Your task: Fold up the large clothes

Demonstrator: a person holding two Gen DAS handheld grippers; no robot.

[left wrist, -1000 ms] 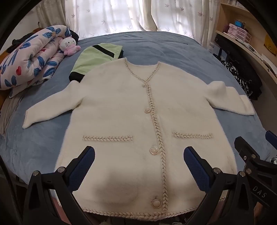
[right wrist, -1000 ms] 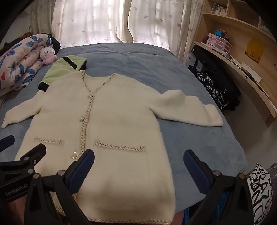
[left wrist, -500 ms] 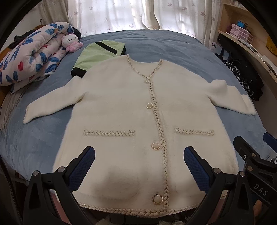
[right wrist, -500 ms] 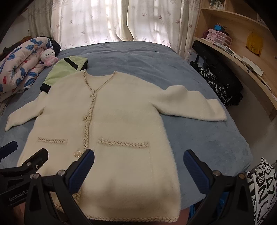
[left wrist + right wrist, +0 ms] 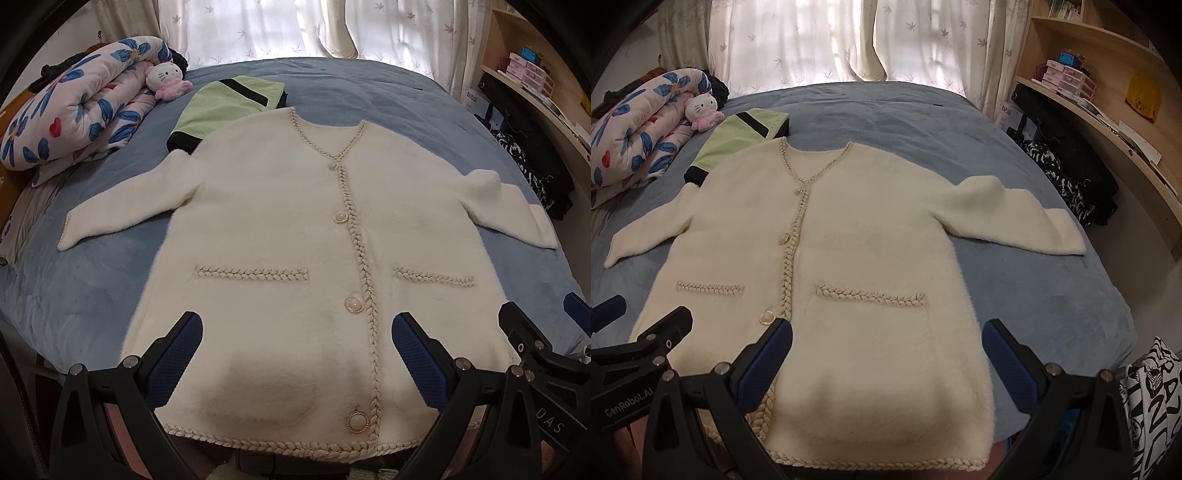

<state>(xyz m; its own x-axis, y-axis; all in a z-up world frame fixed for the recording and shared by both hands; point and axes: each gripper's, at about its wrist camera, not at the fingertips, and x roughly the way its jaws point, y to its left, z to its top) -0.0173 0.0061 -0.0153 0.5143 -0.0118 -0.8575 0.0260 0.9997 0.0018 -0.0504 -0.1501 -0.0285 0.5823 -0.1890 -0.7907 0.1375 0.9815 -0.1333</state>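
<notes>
On the bed (image 5: pixel 92 295), the cream cardigan (image 5: pixel 295 240) lies flat, unfolded; left gripper (image 5: pixel 295 354) and right gripper (image 5: pixel 886 354) hover spread, empty.

Black-framed left tongs (image 5: pixel 297 356) and right tongs (image 5: pixel 886 356), 2 blue textured pads (image 5: pixel 176 360) each, silver screws.

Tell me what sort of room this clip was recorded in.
A home bedroom, most likely. A cardigan lies spread on a blue bed, with a rolled floral quilt and a plush toy at its far side, and curtains behind.
</notes>
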